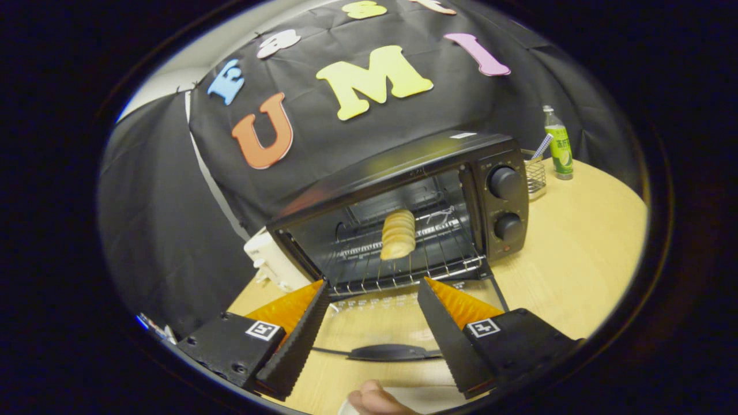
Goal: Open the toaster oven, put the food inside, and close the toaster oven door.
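Hand-held gripper (373, 300) hangs open, empty, above the glass door (398, 323) of the black toaster oven (403, 167); pale ridged bread (398, 234) sits inside. A clumsy lift could jolt it.

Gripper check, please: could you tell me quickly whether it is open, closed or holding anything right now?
Gripper: open, holding nothing; fingers spread above the black toaster oven's lowered glass door.

We see a toaster oven (403, 190) at centre with a glossy dark metal shell and a shiny wire rack (403, 271) inside. The desk (576, 253) to the right is smooth pale wood. Matt black cloth (173, 202) hangs at left. The claw (375, 288) gapes, its fingers (300, 334) ribbed.
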